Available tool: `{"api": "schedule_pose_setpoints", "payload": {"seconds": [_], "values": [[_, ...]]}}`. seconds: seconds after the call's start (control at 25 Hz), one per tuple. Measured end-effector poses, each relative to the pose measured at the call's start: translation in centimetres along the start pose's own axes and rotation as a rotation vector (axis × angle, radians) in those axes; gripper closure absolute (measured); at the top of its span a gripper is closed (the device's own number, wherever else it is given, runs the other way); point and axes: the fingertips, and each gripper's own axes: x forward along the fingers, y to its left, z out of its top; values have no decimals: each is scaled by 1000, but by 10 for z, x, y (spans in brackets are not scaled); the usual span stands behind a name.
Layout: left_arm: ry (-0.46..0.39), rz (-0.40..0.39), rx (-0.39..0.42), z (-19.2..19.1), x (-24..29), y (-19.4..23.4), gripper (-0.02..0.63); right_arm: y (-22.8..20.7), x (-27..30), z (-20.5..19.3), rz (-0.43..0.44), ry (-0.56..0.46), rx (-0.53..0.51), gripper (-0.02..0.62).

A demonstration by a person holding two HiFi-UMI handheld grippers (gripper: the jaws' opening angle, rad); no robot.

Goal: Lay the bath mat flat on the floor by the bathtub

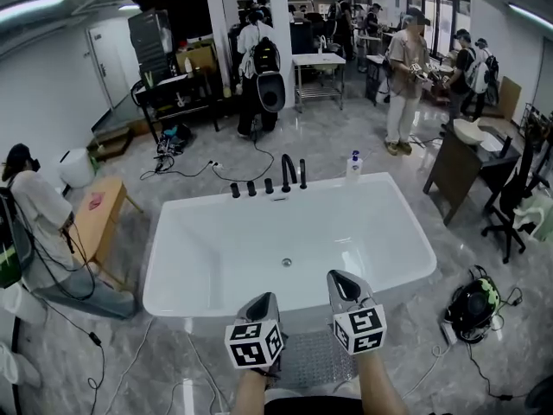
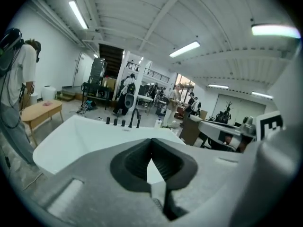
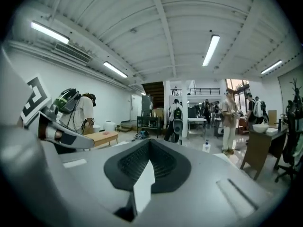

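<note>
A grey textured bath mat lies flat on the marble floor, right in front of the white bathtub. Both grippers hover above the mat's near part, pointing toward the tub. The left gripper is shut with nothing in it. The right gripper is also shut and empty, its tips reaching over the tub's front rim. In the left gripper view the closed left gripper faces the bathtub. The right gripper looks out over the room in its own view, jaws together.
A black faucet and a bottle sit on the tub's far rim. A wooden bench and a crouching person are on the left. At right are a dark desk, and a black helmet with cables. Several people stand farther back.
</note>
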Motion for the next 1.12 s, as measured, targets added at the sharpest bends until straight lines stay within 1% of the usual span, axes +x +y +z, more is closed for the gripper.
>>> {"api": "schedule_pose_setpoints", "payload": {"seconds": [0.12,0.24,0.28,0.4,0.48,0.56,0.64,0.72,0.88,1.12], "values": [[-120,-31,51,57,-15,-20,601,0,-7,54,6,-88,-57,589],[-221,-32,124,107,-27,-35,601,3,-12,99,-4,-152,-202,589],[-250,-27,145,123,-31,-37,601,6,-12,114,-3,-180,-228,589],[-336,2,178,166,-47,-41,601,11,-15,158,7,-256,-216,589],[-383,17,188,183,-57,-46,601,9,-18,174,-3,-275,-189,589],[-401,20,194,185,-62,-52,601,8,-24,179,-11,-279,-181,589],[-400,5,190,180,-63,-58,601,9,-32,179,-2,-285,-182,589],[-395,-19,184,175,-62,-64,601,9,-36,179,4,-284,-187,589],[-374,-54,210,166,-55,-77,601,14,-38,173,14,-267,-231,589],[-360,-86,230,162,-48,-90,601,12,-36,166,24,-253,-218,589]]}}
